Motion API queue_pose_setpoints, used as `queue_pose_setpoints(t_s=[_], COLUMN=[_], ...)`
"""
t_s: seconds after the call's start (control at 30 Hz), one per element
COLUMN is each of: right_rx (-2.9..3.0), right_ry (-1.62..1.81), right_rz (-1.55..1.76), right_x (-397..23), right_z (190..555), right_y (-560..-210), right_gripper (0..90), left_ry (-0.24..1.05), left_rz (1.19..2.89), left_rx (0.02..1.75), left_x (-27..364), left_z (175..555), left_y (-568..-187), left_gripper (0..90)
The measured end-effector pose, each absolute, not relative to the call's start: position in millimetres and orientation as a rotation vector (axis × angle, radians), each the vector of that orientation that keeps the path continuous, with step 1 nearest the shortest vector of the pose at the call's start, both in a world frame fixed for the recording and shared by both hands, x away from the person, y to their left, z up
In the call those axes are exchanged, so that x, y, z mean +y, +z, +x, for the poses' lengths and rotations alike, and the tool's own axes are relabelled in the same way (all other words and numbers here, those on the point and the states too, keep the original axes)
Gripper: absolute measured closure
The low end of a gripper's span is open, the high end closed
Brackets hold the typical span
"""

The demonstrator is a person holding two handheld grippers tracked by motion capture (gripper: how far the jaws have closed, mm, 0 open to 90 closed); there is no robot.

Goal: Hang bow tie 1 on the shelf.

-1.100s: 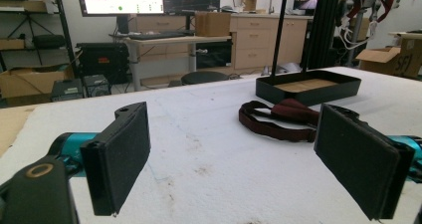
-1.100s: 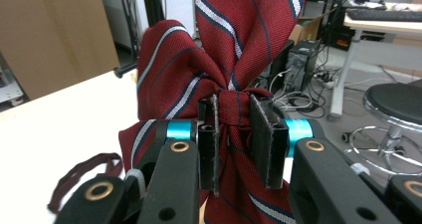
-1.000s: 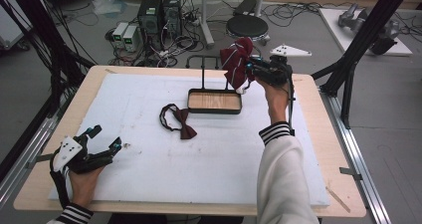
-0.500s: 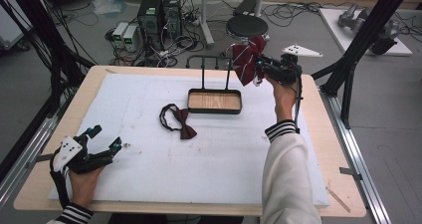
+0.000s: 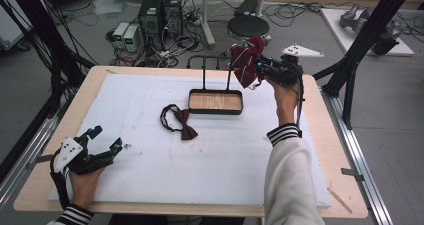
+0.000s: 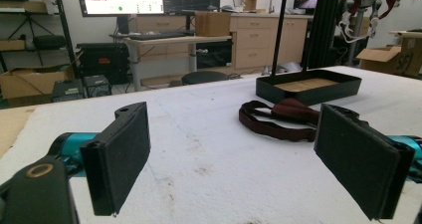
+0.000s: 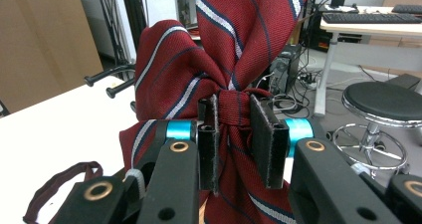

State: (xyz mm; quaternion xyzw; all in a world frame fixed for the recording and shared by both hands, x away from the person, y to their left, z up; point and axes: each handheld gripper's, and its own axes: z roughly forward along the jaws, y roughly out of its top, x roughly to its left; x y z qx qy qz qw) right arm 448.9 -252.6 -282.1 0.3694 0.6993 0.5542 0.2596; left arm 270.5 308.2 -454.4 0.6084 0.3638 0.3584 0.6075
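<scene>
My right claw [image 7: 234, 134] pinches the knot of a dark red bow tie [image 7: 219, 59] with thin white and navy stripes, wings fanned out above the bench [image 5: 150, 135]; my left claw [image 6: 249, 159] gapes wide

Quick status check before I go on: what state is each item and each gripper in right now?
Striped bow tie: lifted, clamped at its knot, near the rack.
Right gripper: shut on the striped bow tie.
Left gripper: open, holding nothing, low over the white mat.
Plain bow tie: lying flat on the mat, strap looped.
Tray: nothing in it.
</scene>
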Motion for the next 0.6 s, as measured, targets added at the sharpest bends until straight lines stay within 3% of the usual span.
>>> queue_pose_setpoints(t_s=[0.6], right_rx=[1.907], right_ry=[1.545], right_rz=[0.953], right_x=[-228.0], right_z=[456.2], right_y=[-277.7], right_gripper=[74.8], left_ry=[0.828], left_rz=[1.407], left_rx=[0.841], left_x=[308.7], left_z=[270.6], left_y=[-454.4], left_gripper=[14.9])
